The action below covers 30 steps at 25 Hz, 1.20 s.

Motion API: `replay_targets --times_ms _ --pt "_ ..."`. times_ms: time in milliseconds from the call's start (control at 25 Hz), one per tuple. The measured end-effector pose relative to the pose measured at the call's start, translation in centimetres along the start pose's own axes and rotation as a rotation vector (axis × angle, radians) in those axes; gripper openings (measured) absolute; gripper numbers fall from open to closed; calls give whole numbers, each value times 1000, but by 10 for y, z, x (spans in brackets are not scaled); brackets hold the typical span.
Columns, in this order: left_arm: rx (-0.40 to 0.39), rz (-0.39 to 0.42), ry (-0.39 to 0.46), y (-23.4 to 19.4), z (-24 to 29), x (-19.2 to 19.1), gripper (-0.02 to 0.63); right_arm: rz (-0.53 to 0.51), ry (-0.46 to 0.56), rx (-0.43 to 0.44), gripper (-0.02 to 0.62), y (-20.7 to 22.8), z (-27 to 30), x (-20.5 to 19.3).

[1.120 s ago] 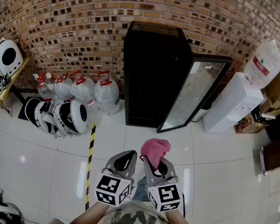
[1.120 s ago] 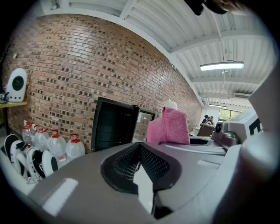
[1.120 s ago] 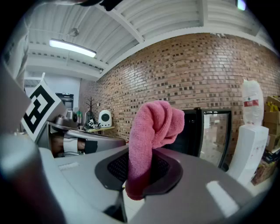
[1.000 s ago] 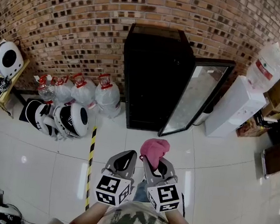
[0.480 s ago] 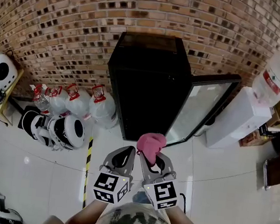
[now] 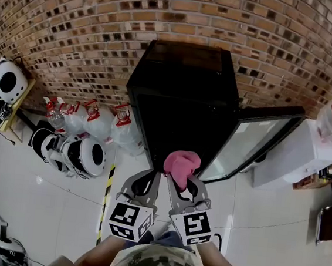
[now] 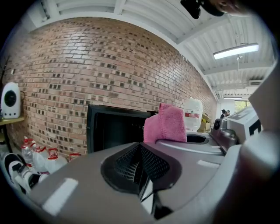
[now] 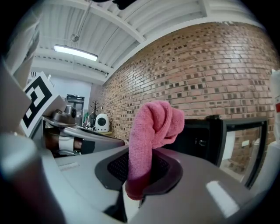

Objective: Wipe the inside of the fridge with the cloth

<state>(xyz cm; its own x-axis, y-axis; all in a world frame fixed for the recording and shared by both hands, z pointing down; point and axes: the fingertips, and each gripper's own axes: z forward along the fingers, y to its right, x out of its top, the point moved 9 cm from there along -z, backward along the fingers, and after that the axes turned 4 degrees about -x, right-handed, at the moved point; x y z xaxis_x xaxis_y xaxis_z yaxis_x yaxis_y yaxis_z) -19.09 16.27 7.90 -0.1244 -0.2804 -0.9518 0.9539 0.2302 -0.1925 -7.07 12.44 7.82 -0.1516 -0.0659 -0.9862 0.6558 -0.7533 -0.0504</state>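
Note:
A black fridge [image 6: 181,96] stands against the brick wall with its glass door [image 6: 247,145] swung open to the right; its inside is dark. My right gripper [image 6: 180,181] is shut on a pink cloth [image 6: 180,162], held just before the fridge's opening. In the right gripper view the cloth [image 8: 153,131] bunches up out of the jaws, with the fridge [image 8: 205,140] behind it. My left gripper [image 6: 144,183] hangs beside the right one, shut and with nothing in it. In the left gripper view the cloth [image 7: 167,124] shows to the right, before the fridge [image 7: 116,131].
Several water jugs [image 6: 99,122] and black-and-white helmets [image 6: 73,149] lie left of the fridge. A white water dispenser [image 6: 305,156] stands to its right. A yellow-black tape strip [image 6: 107,194] runs along the white tile floor.
The fridge has come closer and larger in the head view. Both grippers with the pink cloth now sit right at the fridge's front, instead of over open floor.

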Motion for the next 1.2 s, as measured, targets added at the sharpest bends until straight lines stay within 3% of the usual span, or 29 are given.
replay_targets --times_ms 360,480,920,1200 --pt "42 -43 33 -52 37 -6 8 1 43 19 55 8 69 -7" --pt "48 -54 51 -72 56 -10 9 -27 54 60 55 11 96 -14" --pt "47 -25 120 -147 124 -28 8 -23 185 137 55 40 204 -47" --pt "100 26 182 -183 162 -42 9 -28 257 188 55 52 265 -73"
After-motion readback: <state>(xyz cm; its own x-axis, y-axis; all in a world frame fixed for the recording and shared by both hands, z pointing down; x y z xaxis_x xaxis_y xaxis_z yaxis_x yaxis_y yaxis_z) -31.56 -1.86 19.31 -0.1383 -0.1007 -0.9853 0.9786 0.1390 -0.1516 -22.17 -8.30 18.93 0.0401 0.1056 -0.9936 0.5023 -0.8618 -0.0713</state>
